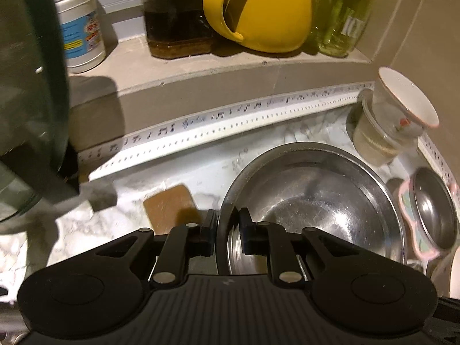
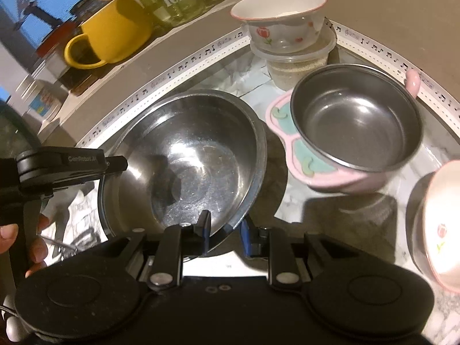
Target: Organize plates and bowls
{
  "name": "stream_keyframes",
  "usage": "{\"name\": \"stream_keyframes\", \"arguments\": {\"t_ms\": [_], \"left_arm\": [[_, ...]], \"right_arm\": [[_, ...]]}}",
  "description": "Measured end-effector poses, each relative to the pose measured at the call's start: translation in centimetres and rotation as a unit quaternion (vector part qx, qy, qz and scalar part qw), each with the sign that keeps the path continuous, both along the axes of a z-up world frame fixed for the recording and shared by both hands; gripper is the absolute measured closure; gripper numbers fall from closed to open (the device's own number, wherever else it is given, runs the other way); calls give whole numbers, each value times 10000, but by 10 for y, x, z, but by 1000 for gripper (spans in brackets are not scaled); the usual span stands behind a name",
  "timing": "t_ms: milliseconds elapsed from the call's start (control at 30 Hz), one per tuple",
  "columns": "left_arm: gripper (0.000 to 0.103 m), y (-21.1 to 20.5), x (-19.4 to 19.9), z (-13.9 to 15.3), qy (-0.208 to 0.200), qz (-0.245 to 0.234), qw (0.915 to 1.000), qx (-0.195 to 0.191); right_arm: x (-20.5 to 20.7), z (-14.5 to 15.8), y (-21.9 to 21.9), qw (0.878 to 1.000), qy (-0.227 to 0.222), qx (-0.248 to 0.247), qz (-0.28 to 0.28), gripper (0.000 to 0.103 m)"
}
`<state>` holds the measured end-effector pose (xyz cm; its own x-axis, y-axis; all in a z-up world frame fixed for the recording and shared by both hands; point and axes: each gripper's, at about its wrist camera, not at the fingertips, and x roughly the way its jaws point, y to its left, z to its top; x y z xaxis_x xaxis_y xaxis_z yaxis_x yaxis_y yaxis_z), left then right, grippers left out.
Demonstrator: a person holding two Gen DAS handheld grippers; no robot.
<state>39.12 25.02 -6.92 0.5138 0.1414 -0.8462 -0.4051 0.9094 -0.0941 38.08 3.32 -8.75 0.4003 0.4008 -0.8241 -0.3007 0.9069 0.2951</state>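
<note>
Two claws on one steel bowl (image 2: 187, 155). My right claw (image 2: 224, 230) is clamped on the near rim, one pad inside, one outside. My left claw (image 1: 227, 224) pinches the rim on its side the same way; from the right camera it shows at the bowl's left edge (image 2: 115, 164). Neither is free.

Bowl sits on the marble counter (image 1: 201, 169), near the back trim, with a pink-rimmed bowl (image 2: 356, 126) just to its right and a flowered bowl (image 2: 281, 20) stacked on a plastic tub (image 2: 296, 69) behind.

Handling, my read: thin steel, stiff, light for its size, won't break. Polished wall is slippery, so the rolled rim is the only sane grip; the lip gives the pads something to catch. Wide body means a single-side pinch would let it swing, hence two opposite holds. Keep both level or it twists out.

Risk: the pink-rimmed bowl is close, looks tilted. A third ceramic bowl (image 2: 440, 230) at far right is fragile, so steer clear.
</note>
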Motion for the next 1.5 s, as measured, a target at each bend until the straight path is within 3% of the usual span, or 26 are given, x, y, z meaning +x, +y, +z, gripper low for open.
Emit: {"name": "stream_keyframes", "arguments": {"t_ms": [533,967,1367,1500], "left_arm": [[88,-24,-57,-4,277,172,9992,213],[87,-21,-67,-8,306,245,9992,101],[87,-24,-74,4,196,135,9995,184],[86,-26,-77,11,158,98,9997,159]], "right_arm": [[-44,-4,-13,9990,163,-129,399,81],[-53,-9,-10,9985,198,-210,465,80],[-55,-7,-11,9985,232,-215,436,71],[-58,-2,-15,9985,206,-202,462,63]]}}
